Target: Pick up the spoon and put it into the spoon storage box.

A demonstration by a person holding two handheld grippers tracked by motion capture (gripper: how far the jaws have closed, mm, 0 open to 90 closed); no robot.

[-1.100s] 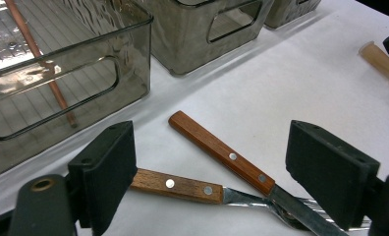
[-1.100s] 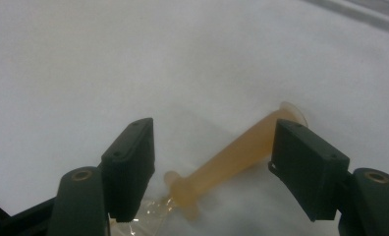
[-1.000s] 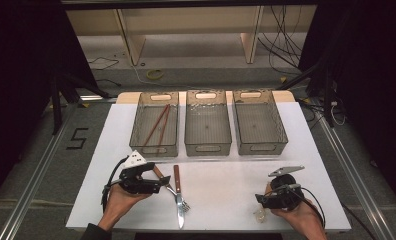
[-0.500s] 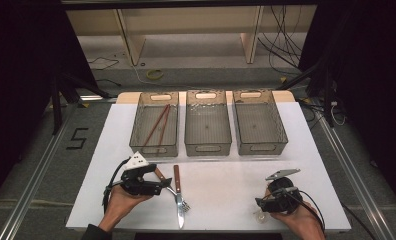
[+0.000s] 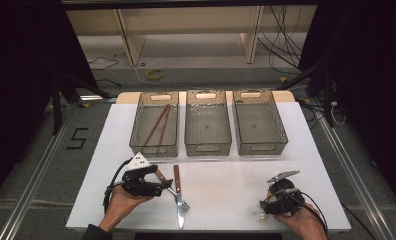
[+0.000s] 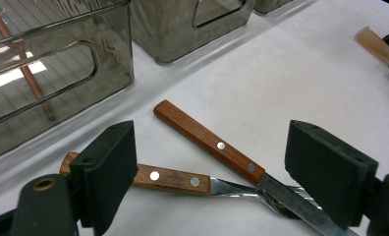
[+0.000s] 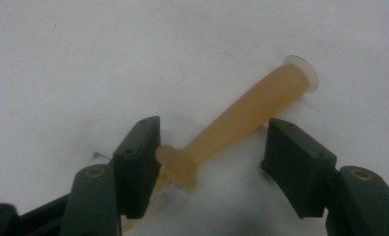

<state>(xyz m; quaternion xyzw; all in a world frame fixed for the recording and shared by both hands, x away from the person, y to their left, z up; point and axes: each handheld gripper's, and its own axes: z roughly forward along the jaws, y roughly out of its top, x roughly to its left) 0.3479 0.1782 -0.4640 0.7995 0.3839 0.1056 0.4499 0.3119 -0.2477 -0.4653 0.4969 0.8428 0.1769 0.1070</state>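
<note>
Setting: a white desk (image 5: 226, 145) carries three smoked-plastic bins in a row along its far edge; the left bin (image 5: 154, 125) holds two copper-coloured sticks (image 5: 157, 127), the middle bin (image 5: 207, 122) and right bin (image 5: 258, 121) look empty.

Left gripper (image 6: 227, 172): jaws wide apart, holding nothing; it sits near the front-left corner of the desk and straddles two pieces of cutlery.

Cutlery: a wooden-handled knife (image 6: 209, 142) lies across a wooden-handled fork (image 6: 170, 178); their metal parts cross between the jaws, and both handles run back toward the bins.

Right gripper (image 7: 209, 152): jaws open to a middling width, low over the desk near its front-right corner, closing on nothing yet.

Pale handle (image 7: 246, 120): a translucent amber, flanged stick lies flat on the desk; its nearer flange touches or nearly touches the left-hand jaw, and the shaft passes between the jaws.

Deciding relation: the shaft's long axis runs obliquely across the jaw gap, not square to it, so a closing pinch would likely meet it near the lower flange and could swivel it.

Nearer hand: the right, by a wide margin; the left is well apart from it.

View differences: the right gripper view gives the handle's slant; the high view gives only a pale blur (image 5: 261, 218) beside that gripper, but places both hands and the bins. The left gripper view shows the handle's end (image 6: 374, 45) far off.
</note>
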